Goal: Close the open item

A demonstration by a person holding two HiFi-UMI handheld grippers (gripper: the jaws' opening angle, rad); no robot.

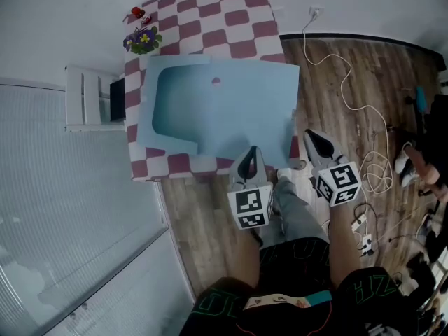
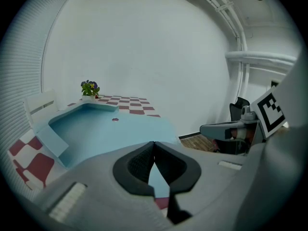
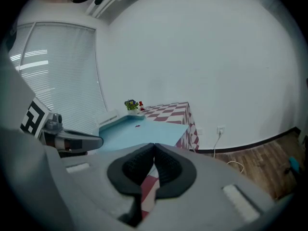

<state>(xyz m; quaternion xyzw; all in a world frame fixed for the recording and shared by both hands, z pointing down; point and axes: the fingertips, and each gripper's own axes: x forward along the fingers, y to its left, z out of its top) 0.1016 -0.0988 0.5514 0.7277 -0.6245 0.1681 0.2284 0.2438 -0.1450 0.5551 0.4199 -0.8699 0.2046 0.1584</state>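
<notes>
Our left claw (image 1: 250, 152) and our right claw (image 1: 313, 140) are both closed tight, tips together, with nothing in them. They hang by the near edge of the checkered table (image 1: 231, 19).

The big light-blue box (image 1: 231, 110) lies open and flat on that table. One side looks deep and the other flat like a lid. We cannot tell where it folds.

With closed claws we can only push. A hard push could slide the box on the cloth toward the flowers (image 1: 143, 40) and knock them over. The lid could also slip off smooth tips and flop back.

The white cable (image 1: 350, 82) on the floor could catch a foot.

We see no words to read. There are only black-and-white squares on the claws' cubes.
</notes>
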